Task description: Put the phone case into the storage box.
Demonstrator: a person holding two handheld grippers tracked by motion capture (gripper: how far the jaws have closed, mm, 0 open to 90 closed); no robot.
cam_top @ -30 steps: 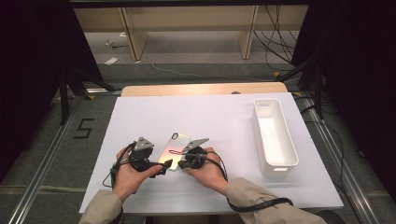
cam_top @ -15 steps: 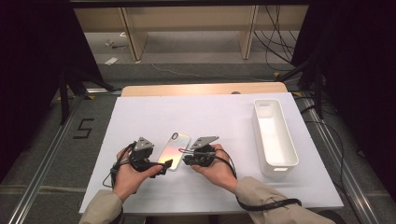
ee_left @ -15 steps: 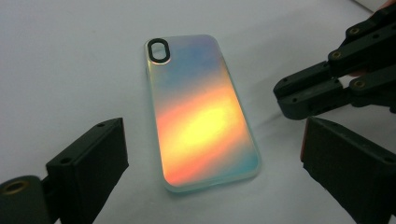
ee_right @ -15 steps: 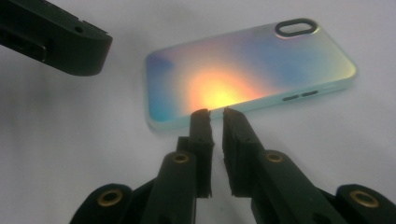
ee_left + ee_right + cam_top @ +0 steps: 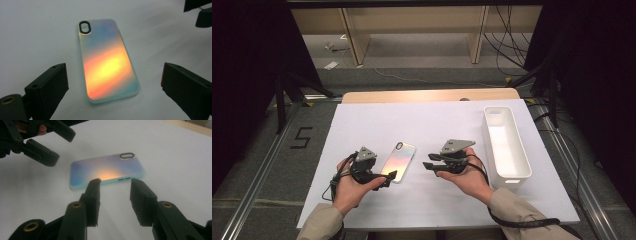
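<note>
Fingers of both grippers, left [image 5: 113, 82] and right [image 5: 113, 195], apart and empty, beside phone case [image 5: 398, 161], right's just opening.

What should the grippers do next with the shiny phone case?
Probably close the left hand-held gripper on the phone case: its jaws stand wide on either side of the case's near end, touching nothing. The right hand-held gripper, jaws just opening, sits apart and empty.

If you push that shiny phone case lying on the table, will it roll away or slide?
The phone case lies flat and thin on the white table, so it would probably slide, not roll or tip. Its glossy rainbow back looks smooth, so fingers may slip on it. It seems an empty shell, so likely light and a bit bendy.
</note>
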